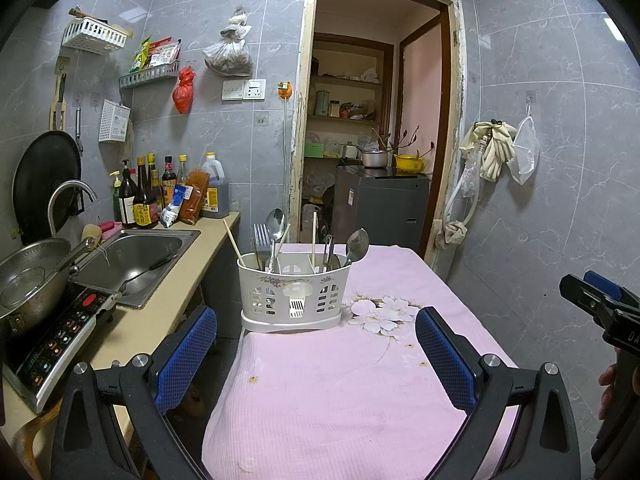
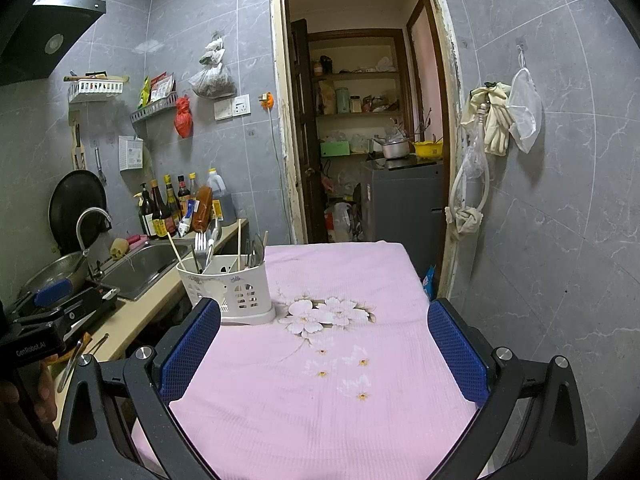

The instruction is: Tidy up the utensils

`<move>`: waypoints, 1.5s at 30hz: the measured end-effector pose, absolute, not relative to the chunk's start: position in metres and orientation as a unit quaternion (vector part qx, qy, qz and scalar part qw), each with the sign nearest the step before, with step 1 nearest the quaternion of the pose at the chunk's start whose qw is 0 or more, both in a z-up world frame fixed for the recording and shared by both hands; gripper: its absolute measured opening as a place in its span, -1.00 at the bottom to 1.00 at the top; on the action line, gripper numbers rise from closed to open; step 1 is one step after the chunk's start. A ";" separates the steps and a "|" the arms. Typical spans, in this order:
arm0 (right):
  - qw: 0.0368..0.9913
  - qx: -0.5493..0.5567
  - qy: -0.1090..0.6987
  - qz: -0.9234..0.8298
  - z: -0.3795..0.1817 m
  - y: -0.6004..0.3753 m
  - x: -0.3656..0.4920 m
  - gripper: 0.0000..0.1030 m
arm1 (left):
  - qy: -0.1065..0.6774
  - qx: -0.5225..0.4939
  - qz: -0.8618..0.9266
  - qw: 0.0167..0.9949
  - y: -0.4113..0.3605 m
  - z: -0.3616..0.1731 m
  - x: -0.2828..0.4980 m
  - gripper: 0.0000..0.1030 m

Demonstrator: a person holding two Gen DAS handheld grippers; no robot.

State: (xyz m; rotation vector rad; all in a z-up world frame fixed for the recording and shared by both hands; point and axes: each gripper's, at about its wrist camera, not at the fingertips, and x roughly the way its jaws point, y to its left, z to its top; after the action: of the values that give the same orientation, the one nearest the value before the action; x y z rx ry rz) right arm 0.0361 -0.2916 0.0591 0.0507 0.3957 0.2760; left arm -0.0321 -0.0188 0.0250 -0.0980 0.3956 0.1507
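Two hand-held grippers are held over a tabletop covered with a pink cloth printed with white flowers. The left hand-held gripper is spread wide, its blue pads apart and nothing between them. The right hand-held gripper is likewise spread wide and empty.

A white caddy with slotted walls and a floral band is stood on the cloth near the tabletop's far left edge, well ahead of both grippers. Utensils are seen upright in its compartments: a fork, a spoon and pale chopsticks toward the left, one more chopstick and what may be tongs in the middle, a second spoon at the right.

In the right wrist view the words "CenRobot.AI" can be read on the body of the left gripper at the frame's left edge; part of a hand is seen below it. In the left wrist view only the letters "DA" are legible on the right gripper at the right edge.

Sauce bottles with labels too small to read are lined up beside a sink. An induction cooker carries printed buttons, illegible.
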 end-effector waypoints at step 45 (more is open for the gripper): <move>0.967 0.014 0.213 0.143 0.048 -0.287 0.045 0.98 | 0.203 -0.058 0.074 0.975 -0.023 0.024 -0.028 0.95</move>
State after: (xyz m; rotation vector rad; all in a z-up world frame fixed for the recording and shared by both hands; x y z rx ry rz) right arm 0.0448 -0.2872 0.0484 0.0292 0.4299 0.2894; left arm -0.0278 -0.0226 0.0243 -0.1174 0.4089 0.1501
